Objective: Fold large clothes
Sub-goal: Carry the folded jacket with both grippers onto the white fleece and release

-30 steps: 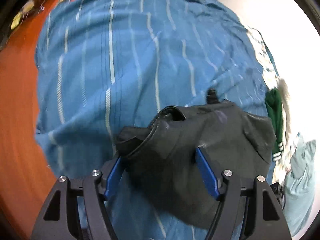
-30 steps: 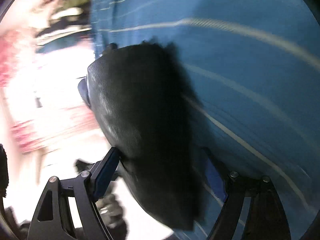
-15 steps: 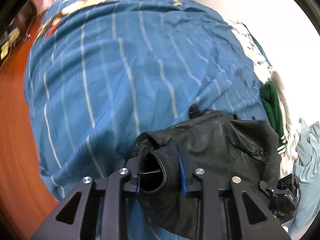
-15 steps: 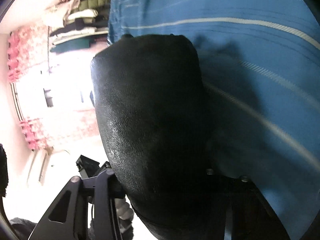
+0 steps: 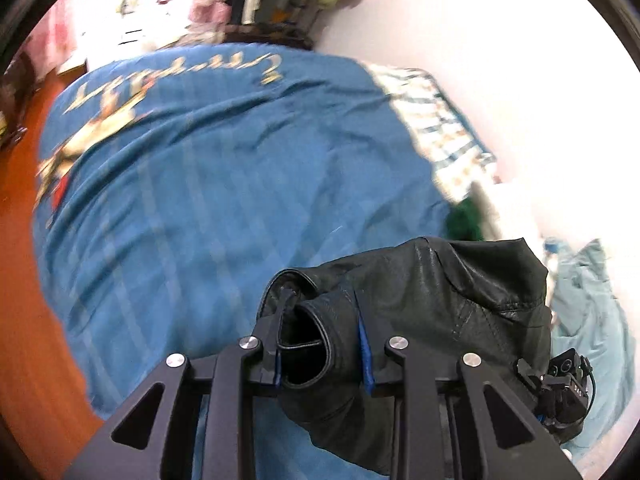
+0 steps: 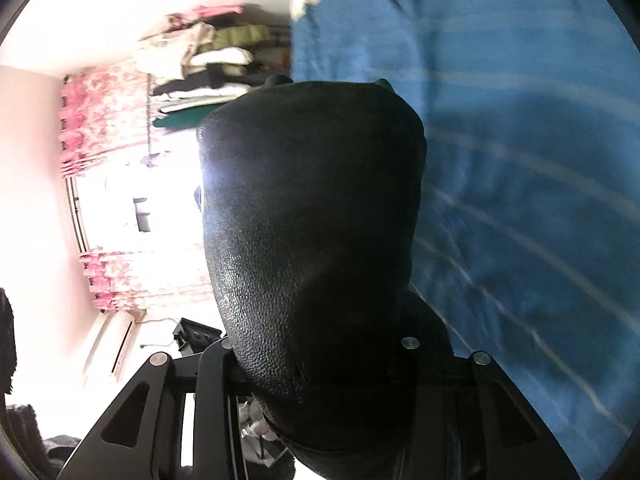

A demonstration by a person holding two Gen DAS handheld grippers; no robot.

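Observation:
A black leather jacket [image 5: 440, 300] hangs bunched over a bed with a blue striped cover [image 5: 220, 200]. My left gripper [image 5: 320, 352] is shut on a rolled edge of the jacket, its blue pads pressed against the leather. My right gripper [image 6: 320, 360] is shut on another part of the jacket [image 6: 312, 220], which fills the middle of the right wrist view and hides the fingertips. The right gripper's body [image 5: 560, 392] shows at the lower right of the left wrist view, beside the jacket.
Orange wooden floor [image 5: 24, 280] lies left of the bed. A white wall [image 5: 500, 60] is on the right, with a patterned cloth [image 5: 440, 128], a green garment [image 5: 464, 220] and a light blue garment [image 5: 588, 308]. Shelves of folded clothes [image 6: 208, 64] and pink curtains [image 6: 104, 120] stand behind.
Both grippers closed on the jacket from open a second ago. Both have since lifted it, so more of the bed and room shows.

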